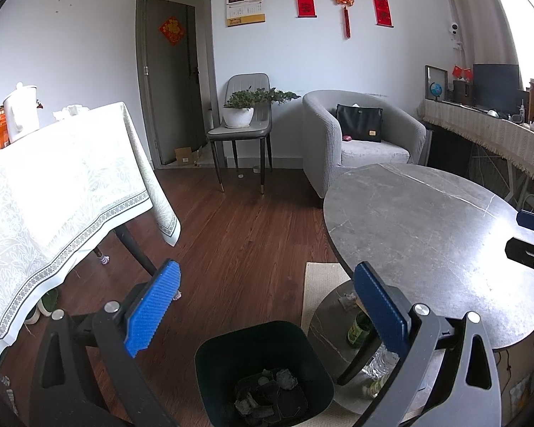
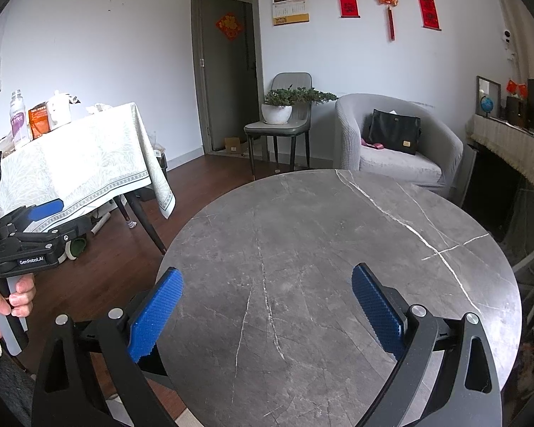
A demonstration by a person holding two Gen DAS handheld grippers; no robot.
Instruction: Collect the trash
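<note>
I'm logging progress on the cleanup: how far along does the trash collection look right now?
Done: crumpled scraps already lie in the black bin, and the round marble table shows no litter. In hand: nothing; the left gripper hangs open above the bin and the right gripper is open over the table. Possibly left: bottles on the table's base, if they count as trash.

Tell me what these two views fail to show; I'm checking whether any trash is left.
- Black square trash bin, left wrist view: contents dark and crumpled, kinds unreadable; its near rim is cut by the bottom edge.
- Green glass bottle and clear plastic bottle under the round grey marble table: half hidden by the left tool.
- Cloth-covered table, right wrist view: its items too small to judge.
</note>
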